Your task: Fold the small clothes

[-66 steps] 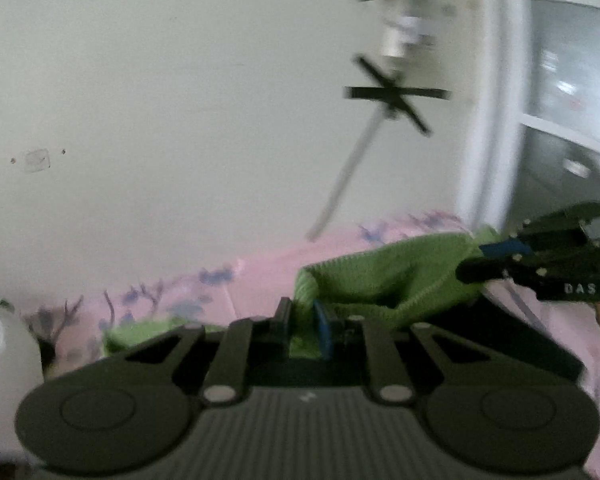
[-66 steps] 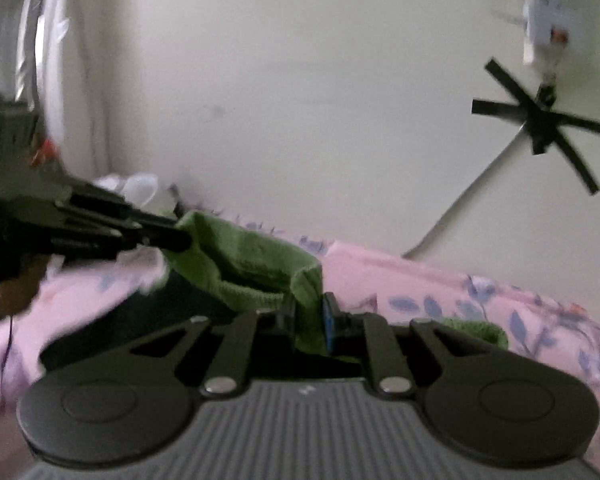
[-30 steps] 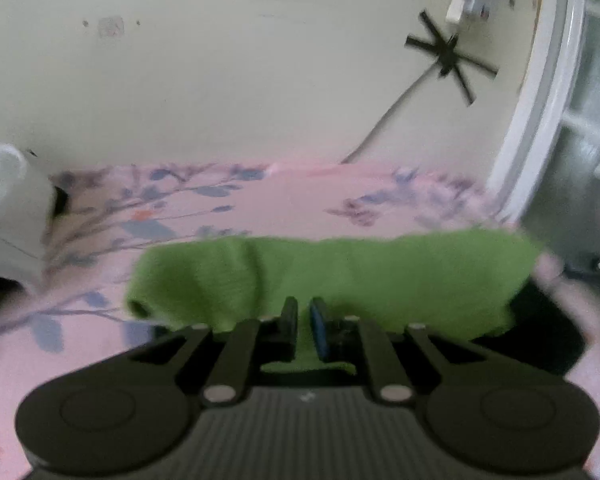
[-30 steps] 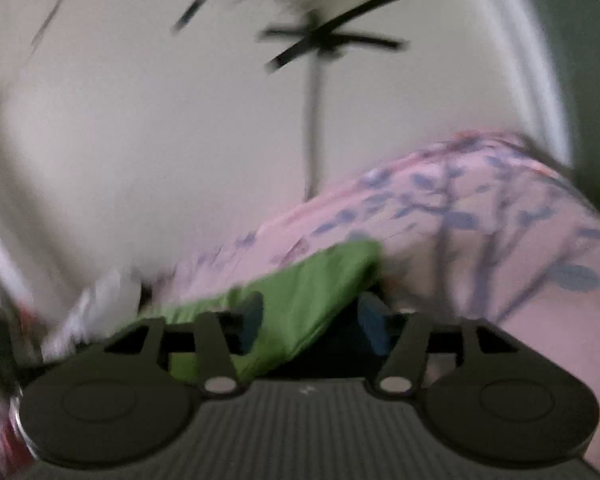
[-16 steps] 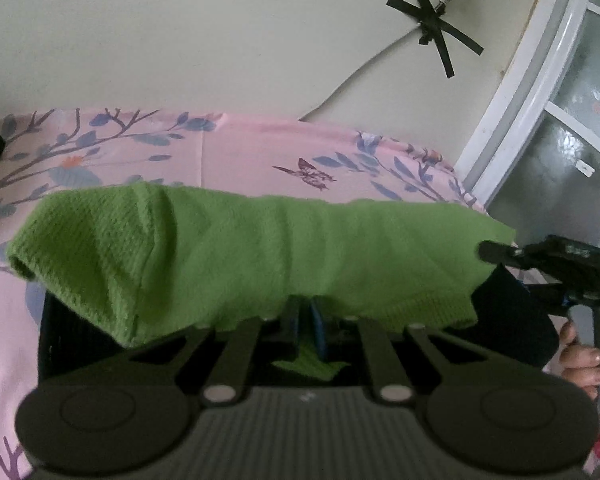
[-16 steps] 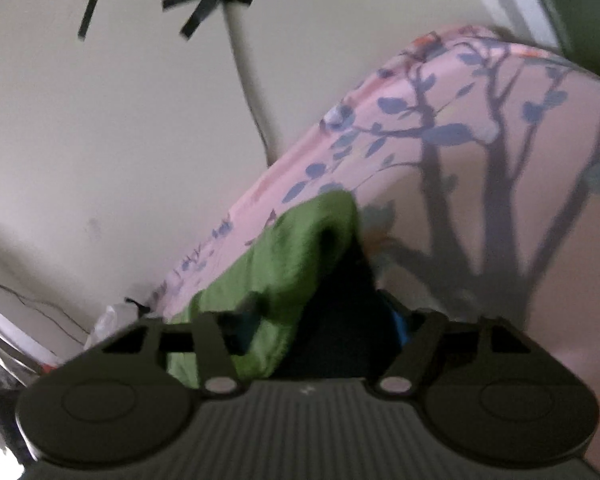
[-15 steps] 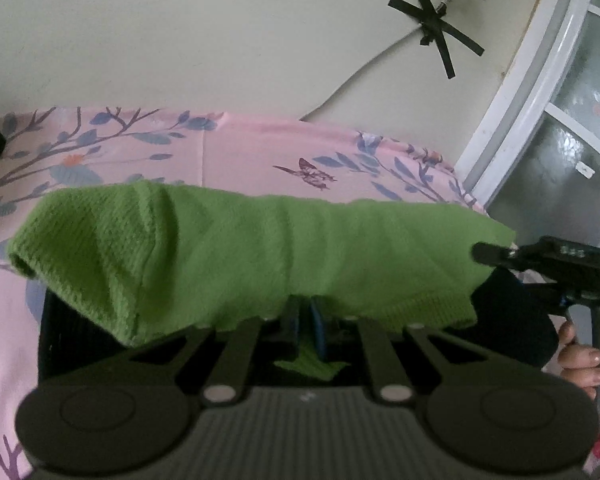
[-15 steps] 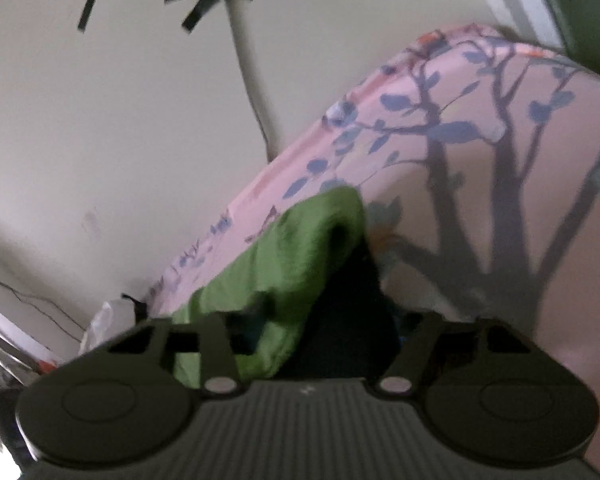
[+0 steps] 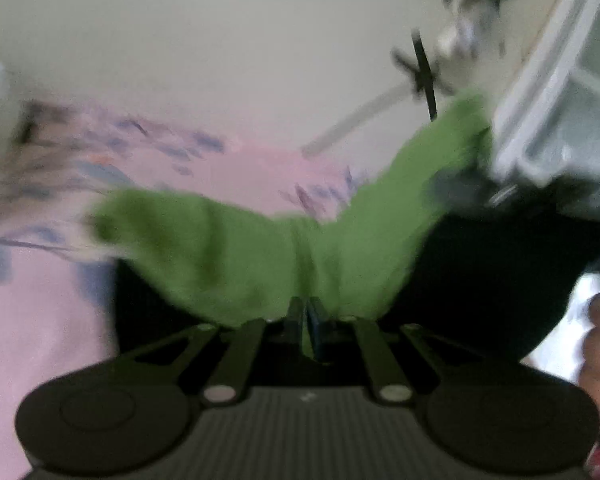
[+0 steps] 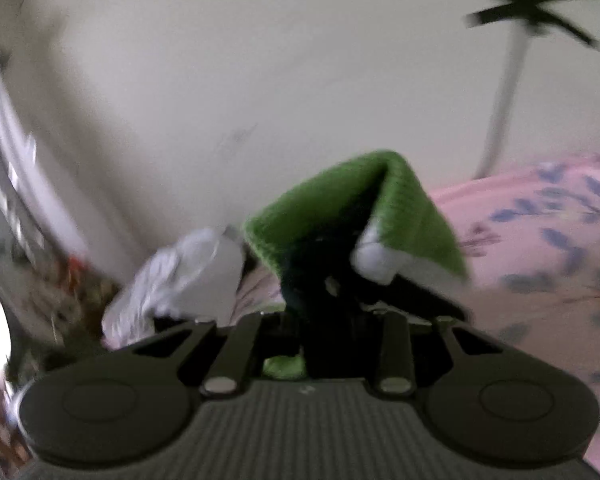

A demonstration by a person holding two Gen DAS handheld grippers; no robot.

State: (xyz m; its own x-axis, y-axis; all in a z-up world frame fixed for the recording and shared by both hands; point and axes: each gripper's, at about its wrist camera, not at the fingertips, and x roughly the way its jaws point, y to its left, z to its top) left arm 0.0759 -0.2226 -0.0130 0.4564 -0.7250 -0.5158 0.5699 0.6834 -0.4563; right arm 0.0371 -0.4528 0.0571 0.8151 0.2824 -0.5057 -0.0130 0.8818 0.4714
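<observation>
Pink bed sheet (image 9: 260, 168) with blue branch print; green garment (image 9: 236, 256) partly draped on it, blurred.

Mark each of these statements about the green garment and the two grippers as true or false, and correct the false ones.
1. The left gripper is shut on the green garment. True.
2. The garment is red. False: it is green, with a dark part beside it.
3. The bedsheet under the work is pink with a blue floral print. True.
4. The garment lies flat and untouched on the sheet. False: it is lifted, one end raised toward the window frame.
5. In the right wrist view the green fabric stands up in a peak above the right gripper. True.
6. The wall behind is bare. False: black tape crosses hold a cable on it.
</observation>
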